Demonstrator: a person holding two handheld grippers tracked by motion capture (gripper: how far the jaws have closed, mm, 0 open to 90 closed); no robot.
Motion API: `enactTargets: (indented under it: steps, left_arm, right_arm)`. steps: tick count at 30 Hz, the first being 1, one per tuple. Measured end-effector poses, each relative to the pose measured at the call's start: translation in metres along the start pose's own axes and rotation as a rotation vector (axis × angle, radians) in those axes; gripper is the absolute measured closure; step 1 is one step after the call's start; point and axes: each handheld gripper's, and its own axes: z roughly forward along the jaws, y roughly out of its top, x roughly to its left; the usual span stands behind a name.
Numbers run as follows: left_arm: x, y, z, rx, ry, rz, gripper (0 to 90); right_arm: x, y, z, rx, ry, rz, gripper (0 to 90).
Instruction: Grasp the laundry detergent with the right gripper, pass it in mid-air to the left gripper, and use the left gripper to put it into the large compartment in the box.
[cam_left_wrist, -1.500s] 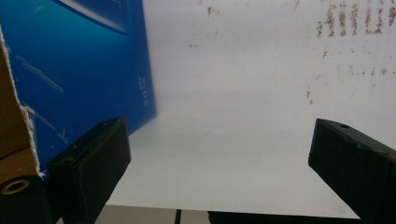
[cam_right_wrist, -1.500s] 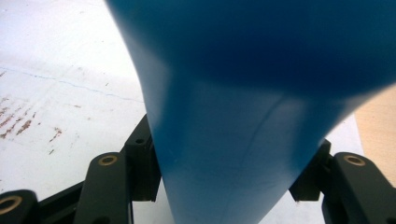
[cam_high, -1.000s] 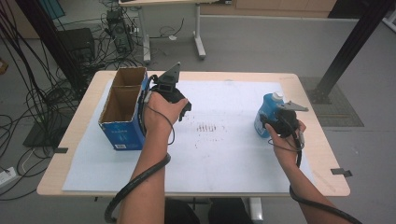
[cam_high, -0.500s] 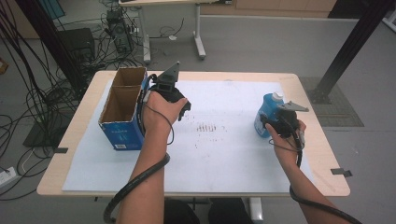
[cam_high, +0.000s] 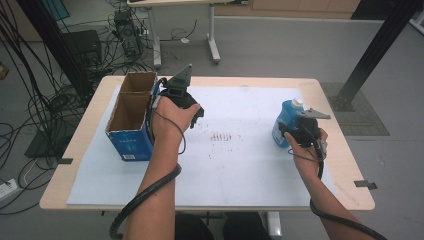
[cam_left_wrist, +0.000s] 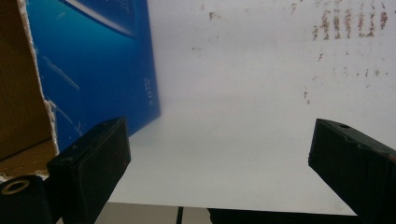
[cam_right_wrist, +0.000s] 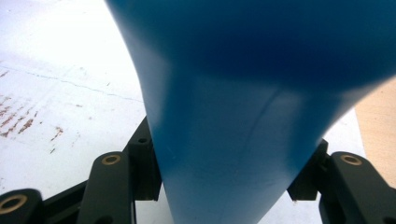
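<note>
Jaws of the right gripper (cam_high: 295, 131) clamped on a blue bottle (cam_high: 286, 121) at the table's (cam_high: 330, 100) 3 o'clock side.

Left gripper (cam_left_wrist: 219, 154) hangs with jaws wide apart and empty beside the open cardboard box (cam_high: 129, 117) at 9 o'clock, probably steadying a receptacle for the upright bottle.

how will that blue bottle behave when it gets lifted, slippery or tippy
The blue bottle looks smooth and glossy, so it may slip. The right gripper has its fingers clamped on both sides, which should hold. It stands tall near the table edge, so it probably tips if nudged.
</note>
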Motion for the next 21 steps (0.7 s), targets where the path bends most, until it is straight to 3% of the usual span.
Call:
enactTargets:
  steps: [21]
  left_arm:
    - [0.0015, -0.0015, -0.002, -0.004, 0.007, -0.003, 6.0]
  right_arm:
    - [-0.0009, 0.0014, -0.0001, 0.011, 0.003, 0.009, 43.2]
